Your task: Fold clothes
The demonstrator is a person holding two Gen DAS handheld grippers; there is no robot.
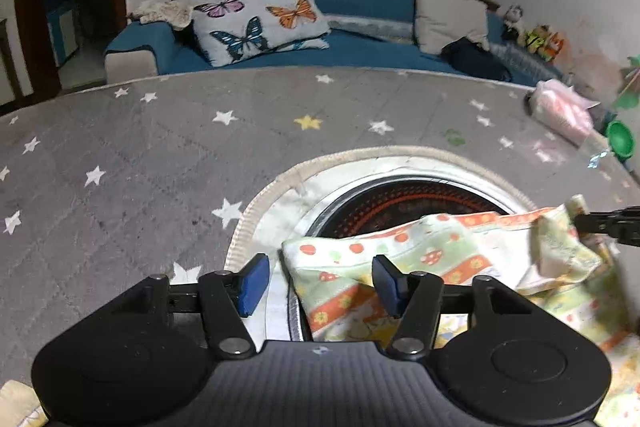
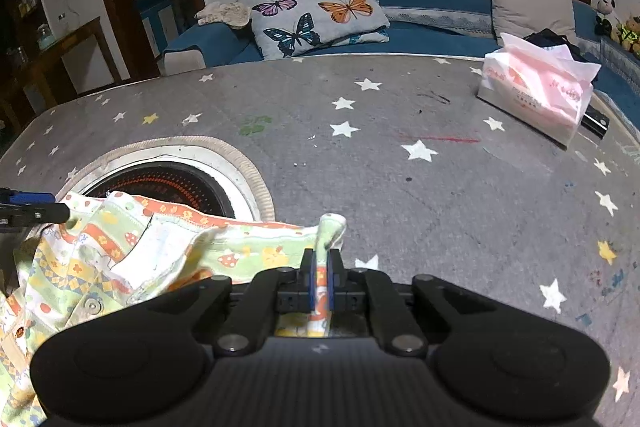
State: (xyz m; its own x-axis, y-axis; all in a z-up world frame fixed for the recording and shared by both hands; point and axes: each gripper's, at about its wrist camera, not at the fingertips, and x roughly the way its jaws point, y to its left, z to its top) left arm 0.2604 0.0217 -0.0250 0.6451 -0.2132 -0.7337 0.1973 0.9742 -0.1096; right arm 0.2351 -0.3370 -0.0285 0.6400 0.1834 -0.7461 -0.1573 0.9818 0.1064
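Note:
A small patterned garment (image 1: 424, 259), pale green and yellow with orange bands and mushrooms, lies partly over a round opening in the table. My left gripper (image 1: 320, 285) is open; the garment's left corner sits between its blue pads (image 1: 254, 285), which do not press on it. My right gripper (image 2: 320, 279) is shut on a fold of the garment (image 2: 240, 247), and a tip of cloth sticks up above the pads. The right gripper (image 1: 608, 223) also shows at the far right of the left wrist view, pinching the cloth. At the left edge of the right wrist view is the left gripper (image 2: 32, 207).
The table wears a grey star-print cover (image 2: 400, 167). A round rimmed opening (image 2: 168, 183) with an orange-glowing heater lies under the garment. A pink tissue pack (image 2: 536, 95) stands at the back right, and a green object (image 1: 620, 139) beside it. A blue sofa with a butterfly pillow (image 2: 320, 7) lies behind.

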